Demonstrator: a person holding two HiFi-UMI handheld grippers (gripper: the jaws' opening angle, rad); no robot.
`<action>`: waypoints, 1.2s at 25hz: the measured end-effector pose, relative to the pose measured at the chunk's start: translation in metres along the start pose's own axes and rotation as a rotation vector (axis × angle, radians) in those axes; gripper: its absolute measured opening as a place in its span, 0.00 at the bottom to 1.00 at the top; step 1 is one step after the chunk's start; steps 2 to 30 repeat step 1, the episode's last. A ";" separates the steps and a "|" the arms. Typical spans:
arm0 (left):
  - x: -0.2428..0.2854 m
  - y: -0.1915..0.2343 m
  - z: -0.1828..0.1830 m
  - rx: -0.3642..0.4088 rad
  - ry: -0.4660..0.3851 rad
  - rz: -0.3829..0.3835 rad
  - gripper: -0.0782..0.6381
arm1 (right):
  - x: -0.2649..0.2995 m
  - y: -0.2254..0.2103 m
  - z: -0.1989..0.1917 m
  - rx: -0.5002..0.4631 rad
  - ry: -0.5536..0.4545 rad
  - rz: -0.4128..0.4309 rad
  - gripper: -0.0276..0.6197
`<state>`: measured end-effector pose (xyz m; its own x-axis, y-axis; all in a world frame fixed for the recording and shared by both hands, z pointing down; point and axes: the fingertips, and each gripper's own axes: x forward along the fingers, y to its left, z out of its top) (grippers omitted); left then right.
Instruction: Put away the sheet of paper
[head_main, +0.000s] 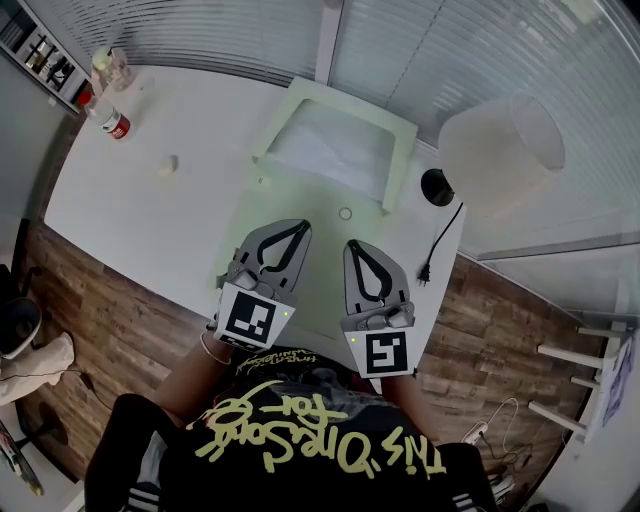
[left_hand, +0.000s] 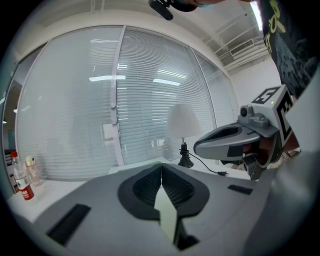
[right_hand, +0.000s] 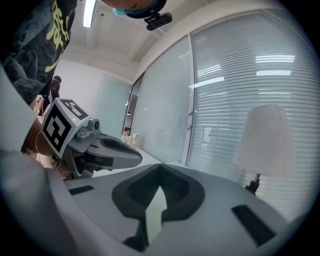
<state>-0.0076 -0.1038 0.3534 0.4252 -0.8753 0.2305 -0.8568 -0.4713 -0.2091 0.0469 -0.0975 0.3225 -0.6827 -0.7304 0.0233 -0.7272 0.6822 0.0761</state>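
While both grippers are held side by side, low over the near part of the table (head_main: 150, 230), no handling step can be read as being in hand: nothing is gripped and nothing is touched. Straight ahead of the jaw tips a pale green tray (head_main: 402, 160) is seen. The sheet (head_main: 330, 148), whitish and slightly crinkled, is seen lying inside it, well clear of both tools. If the tray is where the sheet belongs, it already lies put away; if the tray is only where it waits to be fetched, the job lies ahead. Which of the two holds cannot be settled from this scene, so no next move can be named. The left gripper (head_main: 298, 226) and right gripper (head_main: 356, 246) are both closed fully, with nothing held. That is shown plainly only in the gripper views, where the pads are pressed together. The tray and sheet are made out only in the head view.
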 end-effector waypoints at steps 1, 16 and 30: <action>0.000 0.000 0.000 -0.004 -0.003 0.000 0.12 | 0.000 0.000 0.001 0.001 -0.003 0.000 0.05; 0.000 0.000 0.000 -0.004 -0.003 0.000 0.12 | 0.000 0.000 0.001 0.001 -0.003 0.000 0.05; 0.000 0.000 0.000 -0.004 -0.003 0.000 0.12 | 0.000 0.000 0.001 0.001 -0.003 0.000 0.05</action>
